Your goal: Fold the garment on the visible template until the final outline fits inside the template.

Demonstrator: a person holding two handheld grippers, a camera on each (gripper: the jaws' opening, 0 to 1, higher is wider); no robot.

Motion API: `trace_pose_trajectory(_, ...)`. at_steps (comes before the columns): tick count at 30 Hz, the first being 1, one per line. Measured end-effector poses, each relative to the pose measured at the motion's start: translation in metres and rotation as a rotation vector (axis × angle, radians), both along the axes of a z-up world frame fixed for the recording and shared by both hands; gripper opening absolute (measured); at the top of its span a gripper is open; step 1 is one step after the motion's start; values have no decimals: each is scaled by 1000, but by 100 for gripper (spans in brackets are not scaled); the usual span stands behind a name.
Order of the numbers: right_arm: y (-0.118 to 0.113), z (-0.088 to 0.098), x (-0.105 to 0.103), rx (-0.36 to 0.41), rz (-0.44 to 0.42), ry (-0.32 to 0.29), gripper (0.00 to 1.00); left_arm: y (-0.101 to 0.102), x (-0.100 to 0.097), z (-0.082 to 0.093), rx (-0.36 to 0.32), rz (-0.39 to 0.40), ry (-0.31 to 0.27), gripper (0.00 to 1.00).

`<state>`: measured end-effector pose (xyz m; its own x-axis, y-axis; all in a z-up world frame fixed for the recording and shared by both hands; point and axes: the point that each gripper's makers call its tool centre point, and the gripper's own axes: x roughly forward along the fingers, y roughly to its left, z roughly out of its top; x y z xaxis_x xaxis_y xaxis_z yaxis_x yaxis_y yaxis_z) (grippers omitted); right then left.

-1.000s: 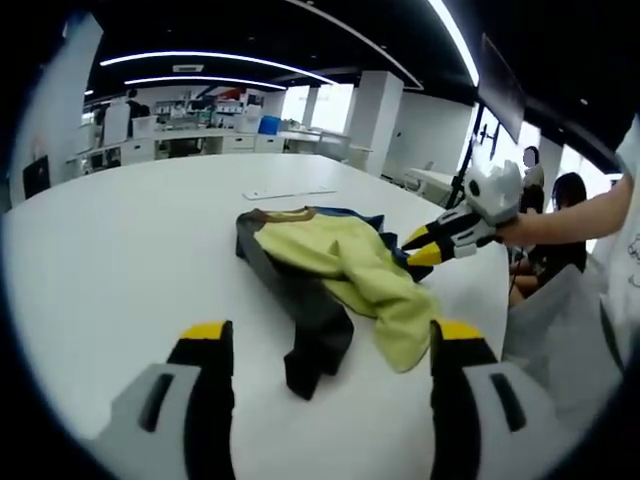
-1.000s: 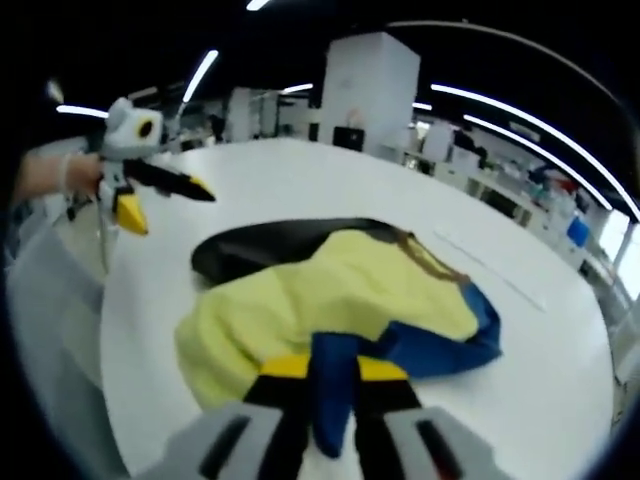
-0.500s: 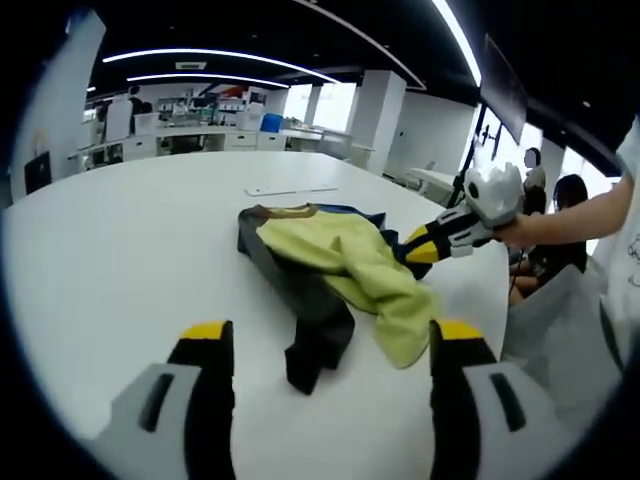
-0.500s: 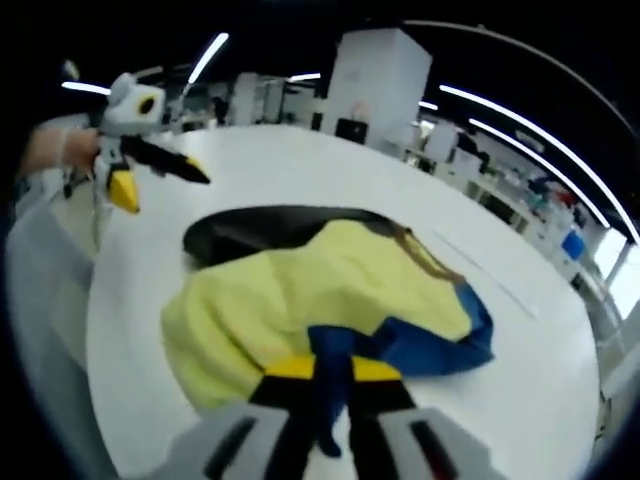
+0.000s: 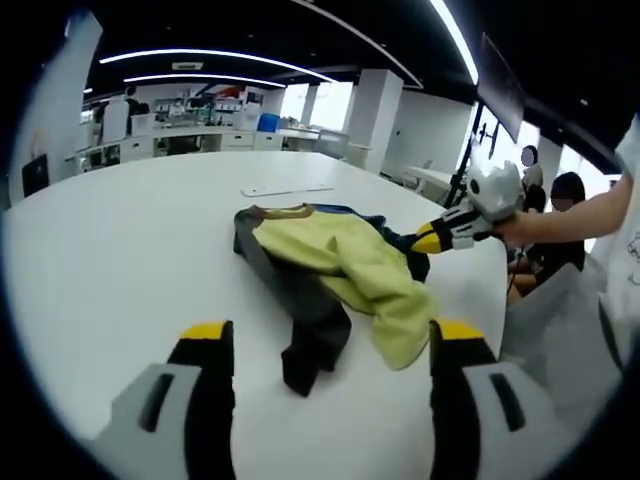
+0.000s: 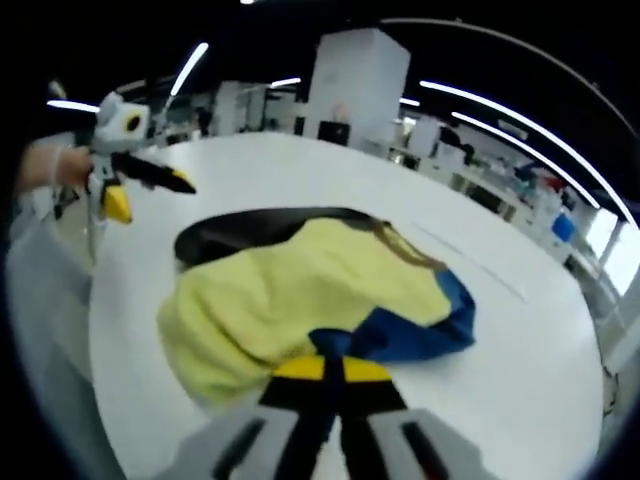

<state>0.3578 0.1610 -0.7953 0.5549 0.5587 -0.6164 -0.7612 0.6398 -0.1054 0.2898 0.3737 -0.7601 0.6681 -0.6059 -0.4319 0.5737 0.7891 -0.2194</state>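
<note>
Crumpled near the table's (image 5: 120,260) right edge: garment (image 5: 330,265), yellow, black and blue, not yet flat. Right gripper (image 6: 330,372) clamped on its blue edge, now drawn slightly back, tugging cloth outward. Left gripper (image 5: 330,345) wide apart, holding nothing. Spreading barely begun.

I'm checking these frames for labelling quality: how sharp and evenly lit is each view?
Left gripper view: sharp, evenly lit by ceiling strips, soft shadow under the garment, table edge bowed by fisheye. Right gripper view: softer, motion-blurred at the right gripper, ceiling lights glaring.
</note>
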Motion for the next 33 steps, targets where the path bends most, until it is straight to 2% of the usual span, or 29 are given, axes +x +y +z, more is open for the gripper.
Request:
trace_pose_trajectory(6,-5,0,-5,53,-23,38,0,-2,-2,-2,-2,-6,3,77)
trace_pose_trajectory(17,-12,5,-10,80,-29,43,0,-5,-4,-3,-8,-7,8,77)
trace_pose_trajectory(23,-17,9,-19,93,-51,50,0,-6,-5,-4,-9,-8,11,77)
trace_pose_trajectory(28,-34,9,-23,113,-95,56,0,-8,-5,-6,-9,-12,12,77)
trace_pose_trajectory(33,-58,2,-27,131,-178,85,0,-11,-4,-7,-10,-19,15,77)
